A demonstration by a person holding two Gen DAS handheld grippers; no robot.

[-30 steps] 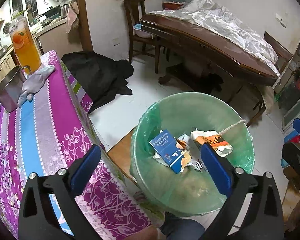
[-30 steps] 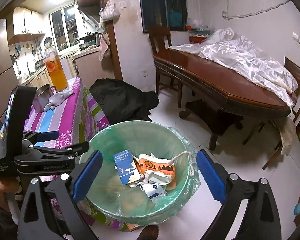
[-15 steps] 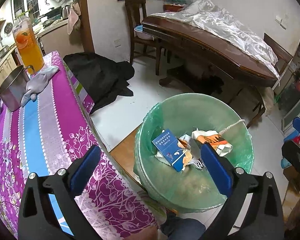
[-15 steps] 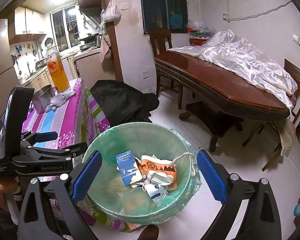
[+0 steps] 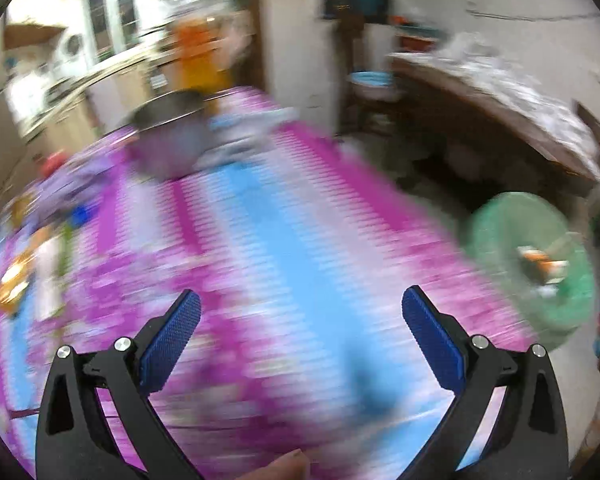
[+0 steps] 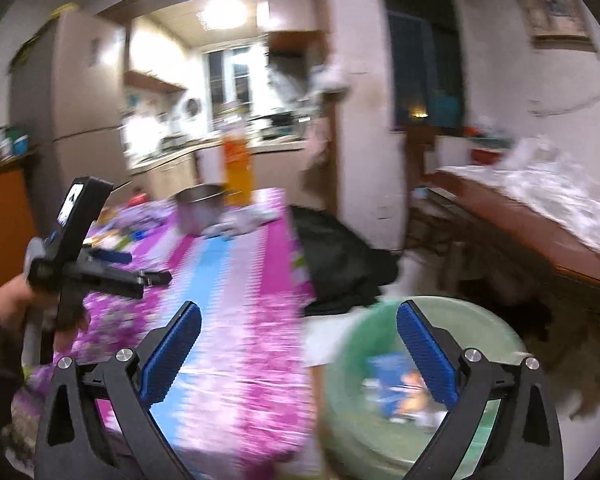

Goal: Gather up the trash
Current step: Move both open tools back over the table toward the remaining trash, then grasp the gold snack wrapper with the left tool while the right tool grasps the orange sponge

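Purple-and-blue striped tablecloth (image 5: 259,240) fills my blurred view. Green-lined round trash bin (image 6: 420,380) sits low beside the table, wrappers inside. Left gripper (image 5: 300,332) and right gripper (image 6: 297,344) both gape, empty; litter at the cloth's left edge (image 5: 15,280), possibly.

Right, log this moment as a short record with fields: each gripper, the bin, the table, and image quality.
left gripper: open, empty, over the striped tablecloth
right gripper: open, empty, over the table edge and bin
trash bin: green liner, beside the table, holds a blue carton and other wrappers
table items: metal pot, orange drink bottle, small items at the far left, too blurred to name
image quality: heavy motion blur in both views
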